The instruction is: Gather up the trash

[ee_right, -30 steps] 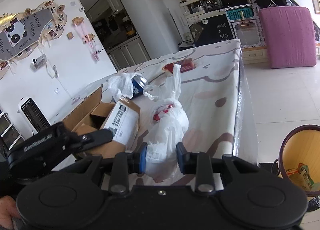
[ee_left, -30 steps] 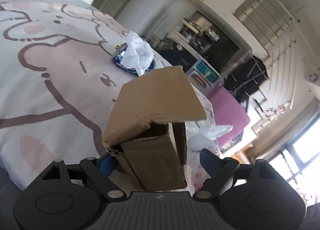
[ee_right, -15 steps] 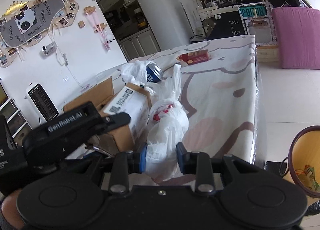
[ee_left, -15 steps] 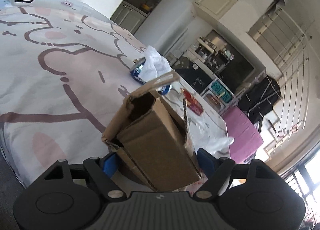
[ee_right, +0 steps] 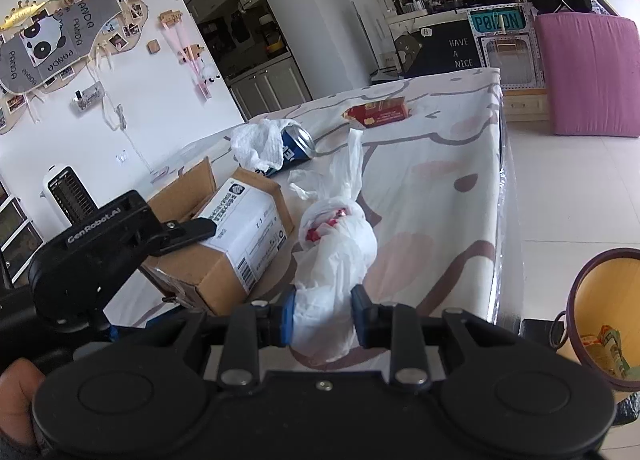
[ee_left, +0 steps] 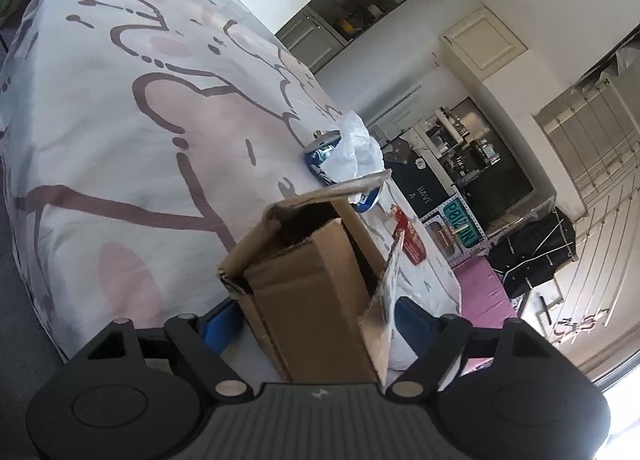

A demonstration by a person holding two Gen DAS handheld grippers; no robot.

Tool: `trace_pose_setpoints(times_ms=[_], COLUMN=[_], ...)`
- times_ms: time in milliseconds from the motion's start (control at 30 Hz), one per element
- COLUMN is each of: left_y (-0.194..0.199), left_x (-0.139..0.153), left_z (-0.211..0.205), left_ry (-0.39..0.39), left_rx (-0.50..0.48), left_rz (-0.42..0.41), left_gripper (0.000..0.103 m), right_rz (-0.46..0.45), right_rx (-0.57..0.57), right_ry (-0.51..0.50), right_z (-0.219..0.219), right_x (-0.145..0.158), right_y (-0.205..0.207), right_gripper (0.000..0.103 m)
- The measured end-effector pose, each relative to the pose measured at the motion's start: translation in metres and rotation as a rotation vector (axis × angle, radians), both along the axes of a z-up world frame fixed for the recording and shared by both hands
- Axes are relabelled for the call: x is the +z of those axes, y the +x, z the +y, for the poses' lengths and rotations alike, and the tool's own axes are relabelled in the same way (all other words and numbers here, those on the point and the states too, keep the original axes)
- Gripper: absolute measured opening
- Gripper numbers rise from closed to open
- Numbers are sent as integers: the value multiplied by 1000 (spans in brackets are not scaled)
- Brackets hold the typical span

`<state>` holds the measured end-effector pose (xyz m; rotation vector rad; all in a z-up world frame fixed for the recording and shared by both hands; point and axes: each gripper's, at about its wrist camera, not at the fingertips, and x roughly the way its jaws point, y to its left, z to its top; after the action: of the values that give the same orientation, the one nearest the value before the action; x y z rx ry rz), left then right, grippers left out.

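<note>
A brown cardboard box (ee_left: 312, 300) with open flaps sits between my left gripper's (ee_left: 318, 324) blue pads, which press on its two sides. In the right wrist view the same box (ee_right: 218, 280) shows a white label, and a left finger (ee_right: 188, 229) lies across it. My right gripper (ee_right: 323, 316) is shut on the lower end of a knotted white plastic bag (ee_right: 340, 248) lying on the table. Farther back lie a blue can (ee_right: 298, 144) under a crumpled white tissue (ee_right: 260, 140), and a red packet (ee_right: 378, 112).
The table wears a white cloth (ee_right: 440, 180) with pink cartoon shapes, and its right edge drops to a tiled floor. A purple-rimmed bin (ee_right: 576, 292) with trash inside stands on the floor at the right. A pink mattress (ee_right: 588, 72) leans at the back.
My left gripper has rolled with the box, so the box's open top now shows and its flap has swung away. The right gripper stays on the bag.
</note>
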<state>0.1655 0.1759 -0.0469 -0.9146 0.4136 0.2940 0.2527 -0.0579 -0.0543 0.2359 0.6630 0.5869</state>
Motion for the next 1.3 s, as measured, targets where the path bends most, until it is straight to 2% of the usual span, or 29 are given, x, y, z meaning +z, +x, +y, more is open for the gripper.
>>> trace_pose_setpoints(times_ms=[167,333,533,633,700,800,933,1100,1300], left_y=[1,3,-2,-4,-5,-3,-3,-2,-6], left_x=[4,21,45,57,63,64,63,57,44], left_z=[-3,-18,-38,-46,-49,-52,-49,-34,-9], left_ry=[61,266,517,586,602,587,540,416,251], left_rx=[-23,-66,-115,-136,-157,-196,-193,-187,-199], left_rz=[11,26,-2,-15,-18,4,9,-1,-29], left_gripper=[76,74,72,71,70,69,69,69,68], right_rz=[-1,-17,-58,-84,-95,-109,-105,-78,-129], right_rx=[-4,-20,-48,-66,-80,-97,-100,-52,49], right_ry=[-8,-21,-14,-19,-13,-6,0,8,-9], right_z=[-1,-5,-19,-26,-32,-40,-44,-30,9], right_x=[2,8,22,31,38,45,45,39,43], right_y=[0,-2,-5,-8,-9,-11,-13,-3,19], right_gripper=[29,27,26,25,25,25,25,25,25])
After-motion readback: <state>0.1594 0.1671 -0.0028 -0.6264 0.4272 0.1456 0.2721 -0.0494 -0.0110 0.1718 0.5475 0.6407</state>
